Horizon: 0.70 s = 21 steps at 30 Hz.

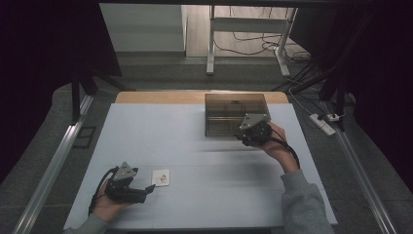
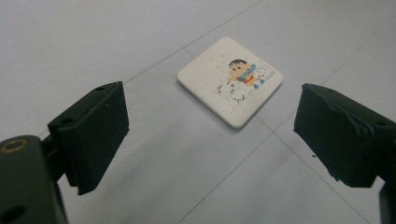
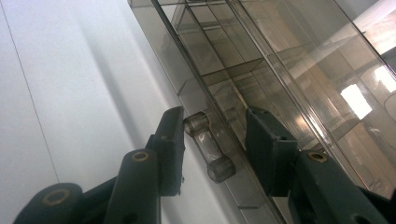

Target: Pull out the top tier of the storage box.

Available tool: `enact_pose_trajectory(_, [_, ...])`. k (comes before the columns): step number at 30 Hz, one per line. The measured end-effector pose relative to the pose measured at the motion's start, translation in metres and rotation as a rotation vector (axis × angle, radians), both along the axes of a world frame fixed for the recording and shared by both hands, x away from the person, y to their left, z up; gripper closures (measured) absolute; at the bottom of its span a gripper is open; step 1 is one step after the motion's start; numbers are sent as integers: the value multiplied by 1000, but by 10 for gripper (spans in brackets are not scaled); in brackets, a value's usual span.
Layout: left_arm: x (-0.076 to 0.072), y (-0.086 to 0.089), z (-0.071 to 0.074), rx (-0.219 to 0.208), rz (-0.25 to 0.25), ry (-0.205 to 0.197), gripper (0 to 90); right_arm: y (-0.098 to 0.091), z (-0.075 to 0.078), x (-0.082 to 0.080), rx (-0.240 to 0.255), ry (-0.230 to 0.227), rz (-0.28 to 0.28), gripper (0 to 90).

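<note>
table (image 1: 195, 146): one — flat, pale grey-white matte top with thin seam lines, wooden strip along the far edge.
box (image 1: 236, 114): one — smoky clear plastic, rectangular, on the table's far right; the right gripper view shows inner dividers making several compartments and a clear bar handle (image 3: 208, 151) on its front wall.
right gripper (image 1: 252, 130): one — black, at the box's near edge; jaws parted either side of the handle, one pad looks to touch it, not clamped.
left gripper (image 2: 210, 135): one — near left of the table, well apart from the box; jaws wide open, holding nothing.
tile (image 2: 230, 80): one — small white rounded square, just ahead of the left gripper; its view shows a cartoon print.
</note>
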<state>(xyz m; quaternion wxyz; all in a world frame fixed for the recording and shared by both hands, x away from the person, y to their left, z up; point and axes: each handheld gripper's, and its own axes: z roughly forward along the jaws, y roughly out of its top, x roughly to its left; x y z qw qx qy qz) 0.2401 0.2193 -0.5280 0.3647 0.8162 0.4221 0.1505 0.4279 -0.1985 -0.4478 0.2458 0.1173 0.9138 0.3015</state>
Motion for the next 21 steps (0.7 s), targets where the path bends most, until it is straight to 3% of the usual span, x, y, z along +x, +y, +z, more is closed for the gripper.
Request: enact_pose_trajectory(21, [0,0,0,-2,1,0,103,0,1,-6,-6,12,-5,583])
